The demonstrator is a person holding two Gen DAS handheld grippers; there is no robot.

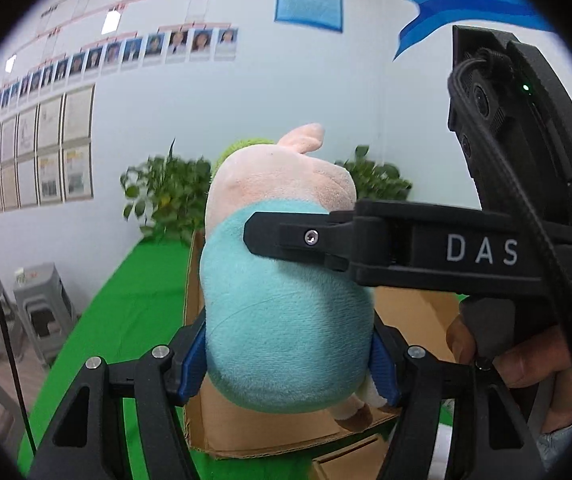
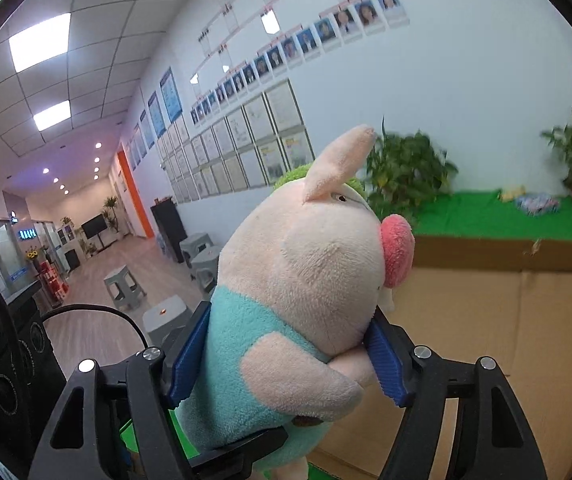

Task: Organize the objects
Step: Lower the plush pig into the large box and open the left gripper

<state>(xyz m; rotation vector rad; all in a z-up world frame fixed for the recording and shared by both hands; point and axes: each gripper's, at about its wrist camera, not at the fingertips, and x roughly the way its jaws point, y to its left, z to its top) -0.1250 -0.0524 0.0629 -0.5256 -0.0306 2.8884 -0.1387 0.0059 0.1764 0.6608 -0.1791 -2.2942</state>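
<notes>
A plush pig [image 1: 286, 300] with a pale pink head, green cap and turquoise shirt is held in the air above an open cardboard box [image 1: 418, 312]. My left gripper [image 1: 286, 364] is shut on the pig's lower body, blue pads pressed into both sides. My right gripper [image 1: 270, 240] reaches in from the right in the left wrist view, one finger across the pig's back. In the right wrist view the right gripper [image 2: 286, 360] is shut on the pig [image 2: 306, 280] at neck and chest, above the box [image 2: 506, 320]. The left gripper's finger [image 2: 238, 448] shows below the pig.
The box lies on a green-covered table [image 1: 134, 288]. Potted plants [image 2: 402, 172] stand at the table's back against a white wall. Small packets [image 2: 534, 202] lie on the green cover at the far right. Grey plastic stools [image 2: 126, 286] stand on the floor to the left.
</notes>
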